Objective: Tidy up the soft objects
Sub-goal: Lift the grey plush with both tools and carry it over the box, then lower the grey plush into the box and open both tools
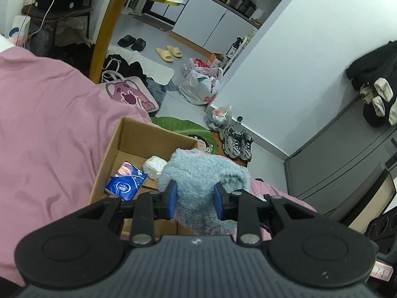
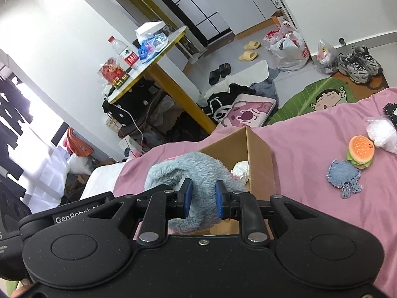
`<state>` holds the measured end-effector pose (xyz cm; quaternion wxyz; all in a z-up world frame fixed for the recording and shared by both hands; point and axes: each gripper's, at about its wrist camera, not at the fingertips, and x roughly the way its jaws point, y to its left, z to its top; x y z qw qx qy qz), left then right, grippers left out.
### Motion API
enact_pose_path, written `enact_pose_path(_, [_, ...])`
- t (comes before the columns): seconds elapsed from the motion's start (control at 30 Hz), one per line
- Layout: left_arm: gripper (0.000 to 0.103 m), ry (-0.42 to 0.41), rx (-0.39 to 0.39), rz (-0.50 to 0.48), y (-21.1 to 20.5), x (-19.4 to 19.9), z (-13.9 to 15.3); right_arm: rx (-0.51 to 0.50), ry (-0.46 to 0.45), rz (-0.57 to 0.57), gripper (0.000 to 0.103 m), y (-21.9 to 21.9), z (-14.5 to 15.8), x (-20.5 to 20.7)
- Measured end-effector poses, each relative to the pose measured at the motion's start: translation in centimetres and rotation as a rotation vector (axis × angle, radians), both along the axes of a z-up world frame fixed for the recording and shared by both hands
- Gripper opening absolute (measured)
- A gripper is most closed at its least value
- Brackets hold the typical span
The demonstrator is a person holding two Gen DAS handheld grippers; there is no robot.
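A fluffy grey-blue plush garment (image 1: 202, 181) hangs over an open cardboard box (image 1: 111, 154) on the pink bedsheet. My left gripper (image 1: 195, 200) is shut on one end of it. My right gripper (image 2: 201, 200) is shut on the other end of the plush garment (image 2: 188, 171), above the near edge of the box (image 2: 260, 159). Inside the box lie a blue tissue packet (image 1: 126, 182) and a white soft bundle (image 1: 154, 166). On the sheet to the right lie a burger plush (image 2: 361, 151), a denim patch (image 2: 343, 176) and a white plastic bundle (image 2: 382, 134).
The pink bed (image 1: 44, 129) fills the left. Beyond its edge the floor holds a green leaf rug (image 2: 312, 96), sneakers (image 1: 237, 142), plastic bags (image 1: 201, 84), slippers and a pink bear cushion (image 1: 131, 94). A yellow-legged round table (image 2: 158, 57) carries bottles and packets.
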<state>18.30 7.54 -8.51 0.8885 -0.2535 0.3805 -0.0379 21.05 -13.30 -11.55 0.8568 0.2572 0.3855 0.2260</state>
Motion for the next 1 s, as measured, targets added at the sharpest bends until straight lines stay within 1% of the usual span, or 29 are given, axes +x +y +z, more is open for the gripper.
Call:
enact_pose_path(0.13, [0.029,0.005,-0.024,0.009,0.8,0.8,-1.0,-0.03,0.007,-0.005,0.023,1.2,-0.5,1.0])
enact_pose_path(0.33, [0.029,0.015,-0.081,0.021,2.4,2.5,-3.8,-0.122,0.03,0.006,0.023,3.2,-1.8,2.9])
enact_pose_path(0.4, [0.029,0.036,-0.101,0.027,2.9,3.2,-4.8,-0.122,0.041,0.001,0.024,3.5,-2.1,3.4])
enact_pose_path(0.5, [0.029,0.037,-0.105,0.028,3.3,3.9,-5.6,-0.124,0.053,-0.006,0.024,4.0,-2.7,4.0])
enact_pose_path(0.63, [0.029,0.097,-0.193,0.044,4.8,4.6,-7.9,-0.159,0.074,-0.004,0.026,4.7,-3.6,4.6])
enact_pose_path(0.73, [0.029,0.147,-0.236,0.056,5.5,5.4,-9.6,-0.186,0.08,-0.011,0.026,5.1,-4.0,5.0])
enact_pose_path(0.8, [0.029,0.176,-0.261,0.067,5.8,5.9,-10.5,-0.192,0.082,-0.015,0.032,5.1,-4.0,5.2])
enact_pose_path(0.83, [0.029,0.18,-0.26,0.071,5.9,6.1,-10.7,-0.195,0.081,-0.019,0.034,5.0,-3.9,5.2])
enact_pose_path(0.9, [0.029,0.172,-0.238,0.076,5.9,6.4,-10.7,-0.193,0.076,-0.02,0.035,4.7,-3.6,5.2])
enact_pose_path(0.97, [0.029,0.171,-0.232,0.066,5.7,6.6,-10.7,-0.206,0.062,-0.033,0.042,4.4,-3.0,5.0])
enact_pose_path(1.0, [0.029,0.177,-0.233,0.064,5.6,6.7,-10.8,-0.21,0.055,-0.039,0.043,4.3,-2.7,5.0])
